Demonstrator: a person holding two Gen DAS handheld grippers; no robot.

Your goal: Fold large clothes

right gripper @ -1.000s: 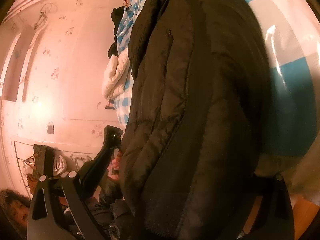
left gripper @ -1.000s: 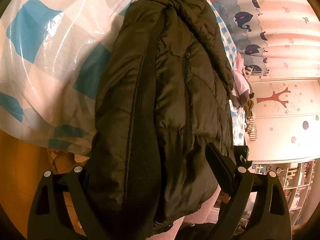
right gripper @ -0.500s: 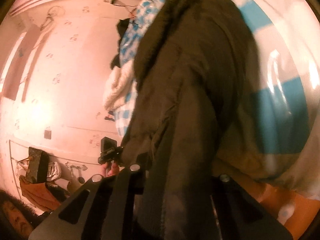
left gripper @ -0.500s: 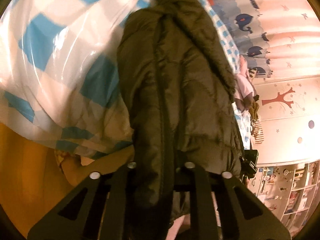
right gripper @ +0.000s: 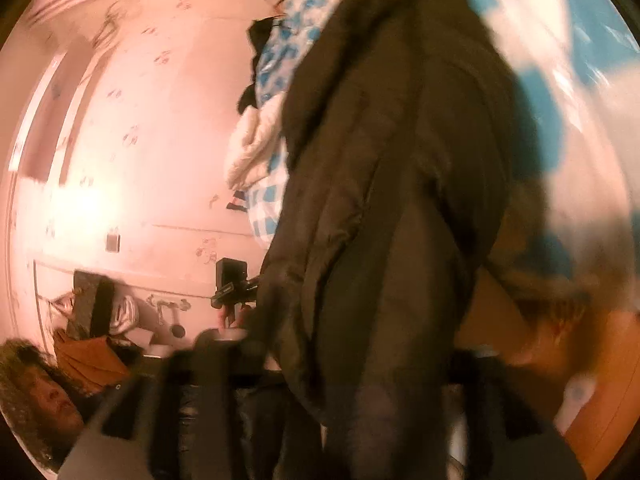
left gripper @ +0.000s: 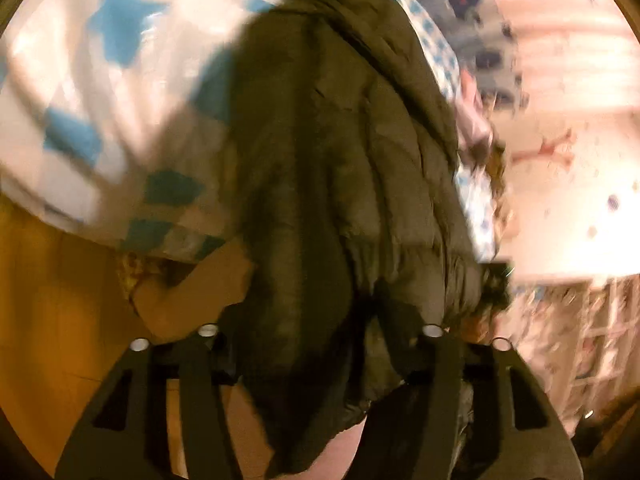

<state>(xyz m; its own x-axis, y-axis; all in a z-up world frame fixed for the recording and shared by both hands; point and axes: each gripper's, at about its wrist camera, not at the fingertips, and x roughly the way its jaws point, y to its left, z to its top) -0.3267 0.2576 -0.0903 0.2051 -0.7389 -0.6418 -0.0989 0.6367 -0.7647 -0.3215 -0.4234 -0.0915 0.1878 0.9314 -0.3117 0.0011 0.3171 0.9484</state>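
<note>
A dark olive padded jacket (left gripper: 340, 180) lies lengthwise on a bed with a blue and white checked cover (left gripper: 100, 80). Its near hem hangs over the bed's edge between the fingers of my left gripper (left gripper: 316, 332), whose jaws are opening, with a thin gap at each pad. In the right wrist view the same jacket (right gripper: 400, 200) droops between the fingers of my right gripper (right gripper: 344, 344), which is also opening and stands clear of the cloth on its left side. Each view shows the other gripper beside the hem (left gripper: 494, 280) (right gripper: 232, 284). Both views are blurred.
An orange wooden bed frame (left gripper: 48, 300) runs below the cover. A white garment (right gripper: 256, 148) and other clothes lie at the bed's far side. A whale-print curtain (left gripper: 480, 20), a shelf unit (left gripper: 560, 340) and a pink wall (right gripper: 120, 140) surround the bed. A person's head (right gripper: 36, 392) shows low left.
Both grippers went from wide open to shut on the jacket's hem, and now their jaws stand apart again. Both views have shifted and blurred, and the hem hangs bunched between the fingers.
</note>
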